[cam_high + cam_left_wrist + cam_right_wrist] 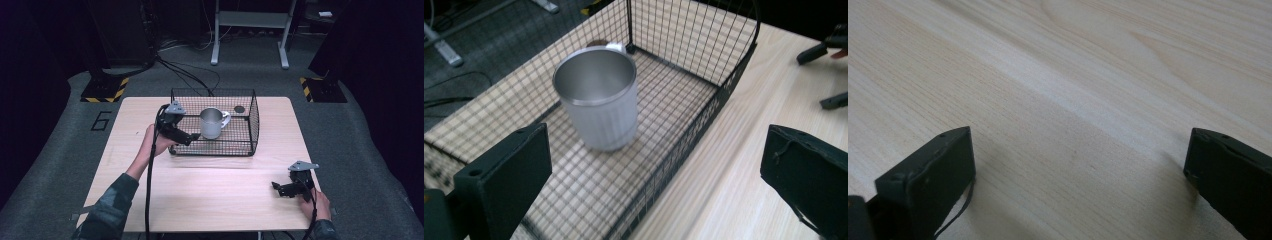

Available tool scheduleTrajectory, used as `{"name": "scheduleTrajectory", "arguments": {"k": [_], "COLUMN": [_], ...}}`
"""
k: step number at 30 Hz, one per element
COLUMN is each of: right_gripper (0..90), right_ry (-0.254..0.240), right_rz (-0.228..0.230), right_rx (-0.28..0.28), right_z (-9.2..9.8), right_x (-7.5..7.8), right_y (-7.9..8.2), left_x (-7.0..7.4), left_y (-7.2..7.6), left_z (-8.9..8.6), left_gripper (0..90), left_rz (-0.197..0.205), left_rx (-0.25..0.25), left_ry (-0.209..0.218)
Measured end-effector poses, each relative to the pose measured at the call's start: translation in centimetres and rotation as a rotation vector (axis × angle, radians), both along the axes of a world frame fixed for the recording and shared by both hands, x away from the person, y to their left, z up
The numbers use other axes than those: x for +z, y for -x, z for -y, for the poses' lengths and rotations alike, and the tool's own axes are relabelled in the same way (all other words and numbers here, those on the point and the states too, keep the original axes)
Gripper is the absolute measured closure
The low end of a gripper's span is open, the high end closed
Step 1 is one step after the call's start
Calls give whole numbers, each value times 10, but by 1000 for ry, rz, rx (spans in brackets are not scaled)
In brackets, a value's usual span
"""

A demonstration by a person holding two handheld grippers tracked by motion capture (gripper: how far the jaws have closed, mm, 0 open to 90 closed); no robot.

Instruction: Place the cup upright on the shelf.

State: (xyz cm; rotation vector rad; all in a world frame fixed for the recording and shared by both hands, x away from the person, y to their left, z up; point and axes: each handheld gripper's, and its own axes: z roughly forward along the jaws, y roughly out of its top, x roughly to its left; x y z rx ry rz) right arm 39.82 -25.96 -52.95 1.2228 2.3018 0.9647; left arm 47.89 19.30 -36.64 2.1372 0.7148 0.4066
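Observation:
A silver metal mug (213,123) (597,100) stands upright inside a black wire basket (250,142) (704,112) at the far middle of the wooden table (210,185). Its handle points to the right in the high view. My left gripper (189,138) (654,170) hovers at the basket's left front corner, open, jaws wide apart, aimed at the mug, holding nothing. My right gripper (278,188) (1078,170) rests low over the table at the near right, open, with bare wood between its jaws.
A small dark round object (239,109) lies in the basket's far right corner. A metal stand (250,30) and cables (190,75) sit on the grey floor beyond the table. Yellow-black marked bases (105,90) flank the far corners.

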Motion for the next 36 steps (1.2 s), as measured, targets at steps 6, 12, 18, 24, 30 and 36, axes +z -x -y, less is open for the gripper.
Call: {"name": "scheduleTrajectory", "arguments": {"k": [6,12,18,24,30,36], "right_gripper": [0,0,0,0,0,0], "right_ry": [0,0,0,0,9,7], "right_rz": [0,0,1,0,5,5], "right_rx": [0,0,0,0,11,10], "right_z": [0,0,0,0,0,0], "right_x": [0,0,0,0,0,0], "right_y": [0,0,0,0,-1,-1], "left_x": [-10,-20,-42,-69,-97,-129], "left_y": [30,57,77,93,104,111], "left_z": [-25,-46,-67,-91,-118,-138], "left_gripper": [2,2,2,1,1,1], "left_rz": [25,60,72,49,-4,-66], "left_rx": [27,67,132,224,296,386], "left_ry": [5,16,-4,13,-6,-11]}}
